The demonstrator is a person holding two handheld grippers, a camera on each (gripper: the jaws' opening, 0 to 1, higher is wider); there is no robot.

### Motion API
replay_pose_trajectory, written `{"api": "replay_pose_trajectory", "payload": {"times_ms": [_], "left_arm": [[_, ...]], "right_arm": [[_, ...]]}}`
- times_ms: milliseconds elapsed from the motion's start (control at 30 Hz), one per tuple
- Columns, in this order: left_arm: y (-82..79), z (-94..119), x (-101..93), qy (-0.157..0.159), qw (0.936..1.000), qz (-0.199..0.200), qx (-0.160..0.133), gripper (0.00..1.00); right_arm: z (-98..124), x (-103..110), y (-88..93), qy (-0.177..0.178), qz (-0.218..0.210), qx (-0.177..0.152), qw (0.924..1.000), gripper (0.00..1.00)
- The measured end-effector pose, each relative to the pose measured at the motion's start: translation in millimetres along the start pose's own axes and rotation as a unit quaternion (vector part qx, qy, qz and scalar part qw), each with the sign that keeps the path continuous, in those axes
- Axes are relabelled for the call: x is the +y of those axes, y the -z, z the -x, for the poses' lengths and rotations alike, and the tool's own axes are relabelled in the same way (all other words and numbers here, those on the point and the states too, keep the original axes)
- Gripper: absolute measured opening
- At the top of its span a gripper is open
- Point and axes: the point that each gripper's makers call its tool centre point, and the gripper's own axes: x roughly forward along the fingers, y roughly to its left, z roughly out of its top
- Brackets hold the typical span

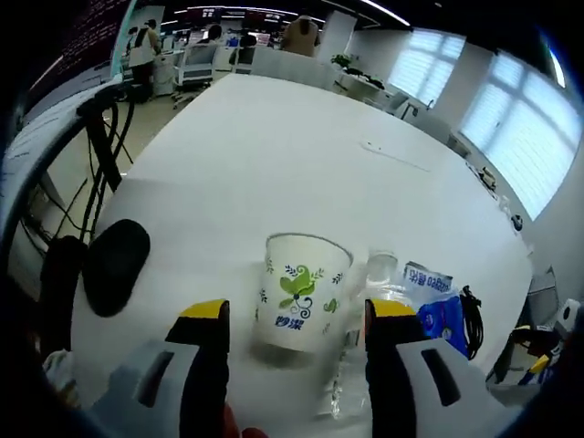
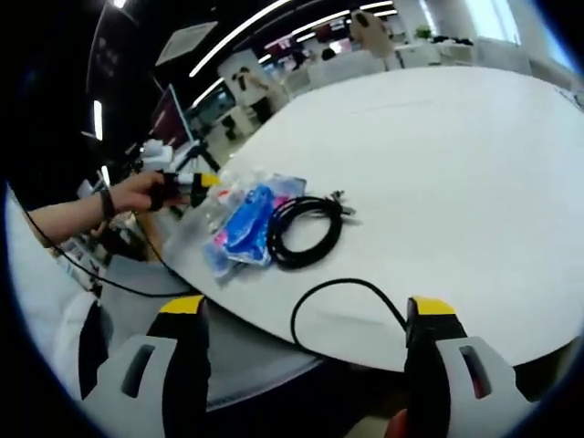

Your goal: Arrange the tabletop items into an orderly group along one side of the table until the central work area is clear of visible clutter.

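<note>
Paper cup [image 1: 301, 292]: upright on the white table [image 1: 301, 155], white with a green leaf print, standing between the yellow-tipped jaws of the left gripper [image 1: 297, 319] but clear of both.
Clear plastic bottle [image 1: 379, 278]: just right of the cup, close to the right-hand jaw; contact with jaw or cup cannot be told.
Blue packet [image 1: 433, 306]: flat on the table just beyond the bottle in the left gripper view; in the right gripper view the same packet [image 2: 246, 224] lies with blue and pink print near the table's edge.
Coiled black cable [image 2: 306, 228]: beside the packet, touching its right side in the right gripper view, with one loop running off toward the near edge of the table.
Black computer mouse [image 1: 114, 265]: left of the cup, near the table's edge, well apart from the packet.
Left gripper: jaws wide apart, holding nothing, cup in the gap.
Right gripper [image 2: 306, 315]: jaws wide apart, holding nothing, hanging off the table's edge, near the cable's loop.
Hand [image 2: 141, 192]: grasps the left gripper beside the packet in the right gripper view.
Background: office desks, ceiling light strips, bright windows.
</note>
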Motion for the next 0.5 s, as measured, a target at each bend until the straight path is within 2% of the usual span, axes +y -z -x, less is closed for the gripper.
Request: {"api": "replay_pose_trajectory", "payload": {"times_ms": [200, 367, 433, 467, 500], "left_arm": [[0.4, -9, 0.1, 0.009, 0.9999, -0.009, 0.011, 0.62], [8.1, -16, 2.3, 0.01, 0.9995, -0.005, 0.031, 0.62], [10.9, -18, 6.1, 0.004, 0.9993, -0.008, 0.036, 0.53], [8.6, -17, 7.9, 0.001, 0.9997, -0.004, 0.024, 0.44], [0.9, -18, 10.1, -0.004, 0.9999, 0.013, -0.001, 0.41]], "right_arm": [[6, -6, 2.2, 0.009, -0.011, -0.007, 0.9999, 0.88], [7, -7, 4.4, 0.014, -0.017, -0.01, 0.9997, 0.87], [7, -7, 4.9, 0.014, -0.019, -0.01, 0.9997, 0.87], [7, -6, 4.6, 0.014, -0.019, -0.01, 0.9997, 0.87], [7, -6, 4.3, 0.014, -0.019, -0.01, 0.9997, 0.87]]}}
